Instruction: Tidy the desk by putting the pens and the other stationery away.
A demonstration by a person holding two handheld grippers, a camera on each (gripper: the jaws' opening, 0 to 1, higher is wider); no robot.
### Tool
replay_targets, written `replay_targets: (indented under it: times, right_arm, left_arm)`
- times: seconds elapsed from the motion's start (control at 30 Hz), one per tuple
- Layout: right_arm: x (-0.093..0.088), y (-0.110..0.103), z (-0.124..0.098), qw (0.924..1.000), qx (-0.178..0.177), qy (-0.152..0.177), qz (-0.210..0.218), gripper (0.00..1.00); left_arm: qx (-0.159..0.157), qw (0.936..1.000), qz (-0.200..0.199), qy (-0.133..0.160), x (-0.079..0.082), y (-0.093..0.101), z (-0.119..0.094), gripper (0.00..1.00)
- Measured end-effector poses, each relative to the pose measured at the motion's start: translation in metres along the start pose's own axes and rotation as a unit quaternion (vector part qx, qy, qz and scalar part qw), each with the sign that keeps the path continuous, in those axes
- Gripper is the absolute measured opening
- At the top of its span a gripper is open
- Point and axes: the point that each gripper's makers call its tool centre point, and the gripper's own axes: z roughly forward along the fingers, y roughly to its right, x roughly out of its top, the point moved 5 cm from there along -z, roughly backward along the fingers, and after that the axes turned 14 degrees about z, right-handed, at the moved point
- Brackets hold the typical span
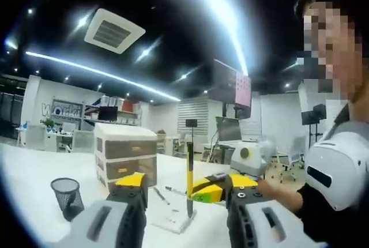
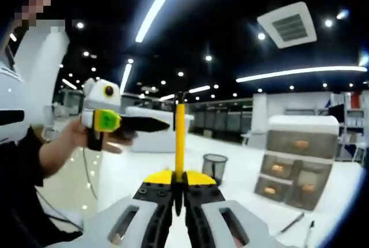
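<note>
A yellow pen (image 2: 180, 138) with a dark tip stands upright between the jaws of my right gripper (image 2: 180, 183), which is shut on it. In the left gripper view the same pen (image 1: 189, 164) hangs over the white desk (image 1: 34, 170), held by the right gripper (image 1: 210, 190) coming in from the right. My left gripper (image 1: 184, 186) is open, its jaws wide apart with the pen seen between them further off. A hand holds the left gripper (image 2: 106, 115) up at the left of the right gripper view.
A black mesh pen cup (image 1: 66, 197) (image 2: 214, 167) and a white drawer unit (image 1: 125, 156) (image 2: 297, 164) stand on the desk. Loose pens (image 1: 161, 196) (image 2: 291, 223) lie near a white flat tray (image 1: 173, 220). A person (image 1: 337, 167) stands close at the right.
</note>
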Motion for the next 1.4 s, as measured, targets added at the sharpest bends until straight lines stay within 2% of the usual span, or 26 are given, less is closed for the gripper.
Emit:
replay_targets:
  times: [0.33, 0.53, 0.7, 0.87, 0.97, 1.07, 1.4]
  right_arm:
    - [-0.013, -0.013, 0.007, 0.9997, 0.019, -0.011, 0.004, 0.04]
    - [-0.020, -0.015, 0.008, 0.9995, 0.026, -0.017, 0.008, 0.04]
    - [-0.022, -0.016, 0.007, 0.9994, 0.029, -0.015, 0.014, 0.04]
    - [-0.023, -0.015, 0.006, 0.9993, 0.029, -0.015, 0.015, 0.04]
    - [-0.023, -0.014, 0.004, 0.9993, 0.030, -0.013, 0.017, 0.04]
    - [-0.024, -0.015, 0.004, 0.9993, 0.031, -0.013, 0.015, 0.04]
    - [-0.027, -0.014, 0.003, 0.9994, 0.029, -0.013, 0.009, 0.05]
  left_arm:
    - [-0.014, 0.9998, 0.006, -0.012, -0.003, 0.004, 0.014, 0.44]
    - [-0.021, 0.9997, 0.007, -0.013, -0.005, 0.006, 0.018, 0.31]
    - [-0.027, 0.9992, 0.022, -0.018, -0.009, 0.009, 0.021, 0.25]
    - [-0.024, 0.9994, 0.018, -0.017, -0.011, 0.009, 0.022, 0.20]
    - [-0.018, 0.9994, 0.019, -0.023, -0.013, 0.006, 0.021, 0.12]
    - [-0.020, 0.9995, 0.005, -0.024, -0.015, 0.006, 0.021, 0.08]
    - [-0.020, 0.9992, -0.010, -0.034, -0.016, 0.009, 0.023, 0.07]
